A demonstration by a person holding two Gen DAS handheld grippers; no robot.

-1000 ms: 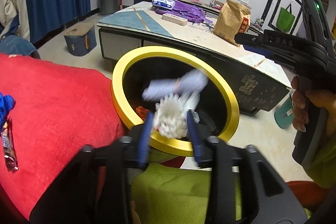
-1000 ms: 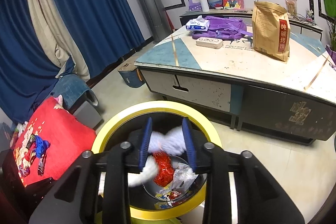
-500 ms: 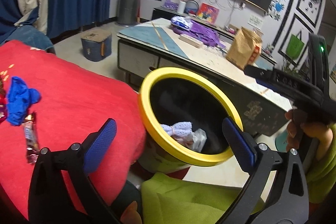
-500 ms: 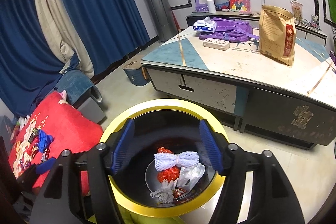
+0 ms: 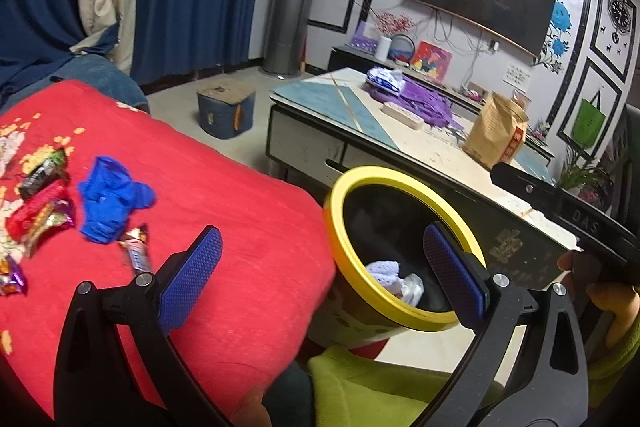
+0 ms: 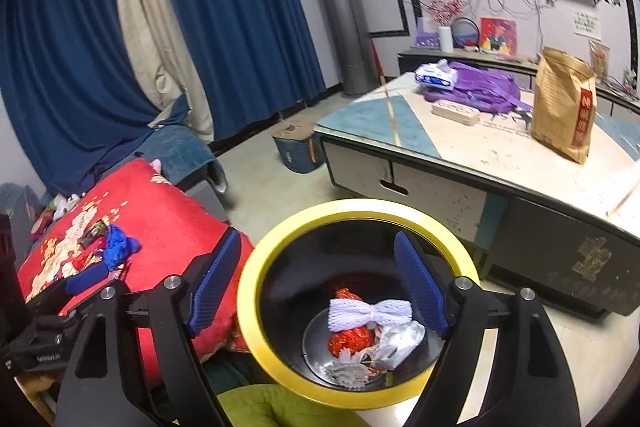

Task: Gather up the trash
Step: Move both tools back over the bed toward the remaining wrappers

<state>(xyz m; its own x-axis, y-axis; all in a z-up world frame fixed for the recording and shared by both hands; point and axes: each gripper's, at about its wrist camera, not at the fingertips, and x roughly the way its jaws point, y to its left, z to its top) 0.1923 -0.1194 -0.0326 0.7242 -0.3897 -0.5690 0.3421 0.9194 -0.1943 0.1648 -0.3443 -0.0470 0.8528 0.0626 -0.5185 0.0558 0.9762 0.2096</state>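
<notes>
— On the far left, what lies on the red cushion (image 5: 224, 227)?
— Several candy wrappers (image 5: 40, 203) are scattered near its left edge, with a crumpled blue glove (image 5: 108, 203) just beside them and one more small wrapper (image 5: 136, 251) below the glove. None of it is touched by either tool.

— And the left gripper (image 5: 320, 275)?
— It hangs above the cushion's right edge and the bin. Its two blue pads (image 5: 188, 279) stand fully apart and nothing is between them; it has let go of everything.

— Where is the bin?
— A black bin with a yellow rim (image 5: 340, 239) stands on the floor just beside the cushion, in front of the low table (image 5: 440, 155). From the left camera a bit of white netting (image 5: 384, 269) shows inside it.

— What does the right camera show of the bin?
— It looks almost straight down into the bin (image 6: 256, 283). At the bottom lie a white foam net tied like a bow (image 6: 370, 311), a red wrapper (image 6: 350, 337), a clear crumpled plastic piece (image 6: 400, 339) and a white ruffled paper piece (image 6: 346, 371), all piled close together.

— And the right gripper (image 6: 320, 283)?
— It is held over the mouth of the bin. Its jaws are opening, and nothing sits between the blue pads (image 6: 420, 283); the trash lies well below them.

— Further right?
— On the table stand a brown paper bag (image 6: 564, 111) and, behind it to the left, a purple backpack (image 6: 480, 87) with a tissue pack (image 6: 436, 75) on it. In the left camera a person's hand (image 5: 600, 291) grips the right tool's handle.
</notes>
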